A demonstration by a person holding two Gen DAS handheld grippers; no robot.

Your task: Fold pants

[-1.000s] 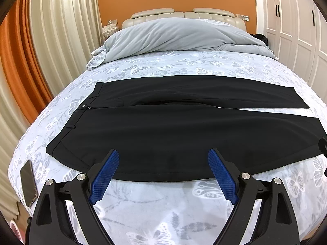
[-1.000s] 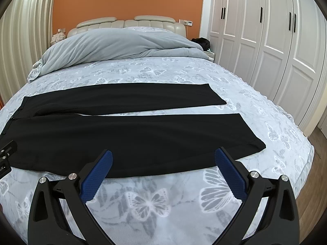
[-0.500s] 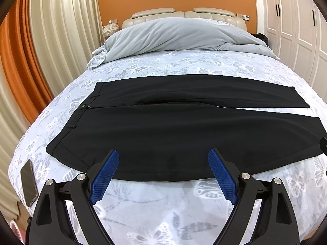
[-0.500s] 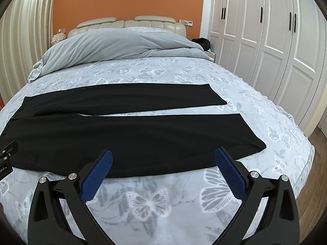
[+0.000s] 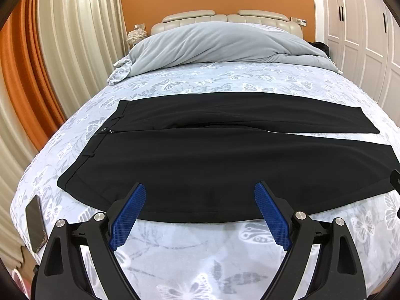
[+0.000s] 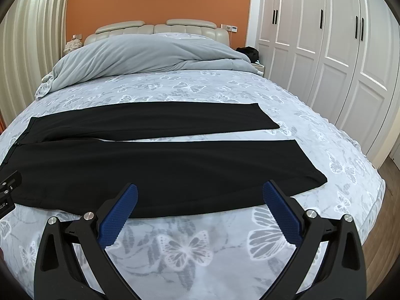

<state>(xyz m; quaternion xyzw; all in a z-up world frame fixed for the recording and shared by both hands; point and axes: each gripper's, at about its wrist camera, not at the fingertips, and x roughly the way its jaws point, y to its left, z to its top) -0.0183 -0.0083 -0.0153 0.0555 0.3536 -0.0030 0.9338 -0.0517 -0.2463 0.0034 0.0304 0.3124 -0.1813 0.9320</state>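
Pants (image 5: 212, 165) flat, unfolded. Left gripper (image 5: 200, 195) and right gripper (image 6: 200, 195) wide open, empty: pinch near-leg edge evenly, fold over.

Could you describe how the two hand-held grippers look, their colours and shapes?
Both look alike. The left hand-held gripper and right hand-held gripper have black angular frames with triangular cut-outs, silver round bolts, and blue textured pads on the fingers. No cables or sleeves are visible.
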